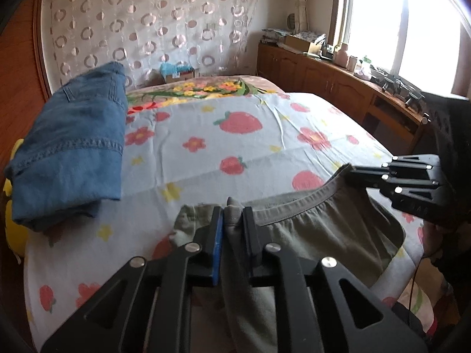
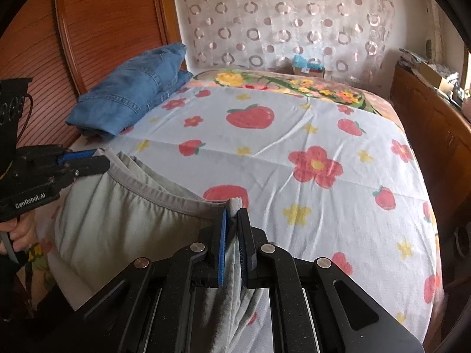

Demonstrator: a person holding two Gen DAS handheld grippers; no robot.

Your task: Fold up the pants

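Note:
Grey-green pants (image 1: 332, 229) with an elastic waistband hang between my two grippers above the near end of the bed. My left gripper (image 1: 232, 209) is shut on one end of the waistband, cloth bunched between its pads. My right gripper (image 2: 232, 206) is shut on the other end of the waistband, the pants (image 2: 123, 220) stretching away to its left. Each gripper shows in the other's view: the right gripper (image 1: 353, 172) at the right, the left gripper (image 2: 101, 154) at the left, held by a hand (image 2: 20, 232).
Folded blue jeans (image 1: 70, 147) (image 2: 132, 94) lie at the bed's left edge. The bed sheet (image 2: 294, 135) has strawberry and flower prints. A wooden cabinet (image 1: 329, 79) with clutter runs under the window on the right. A wooden panel (image 2: 88, 29) stands left.

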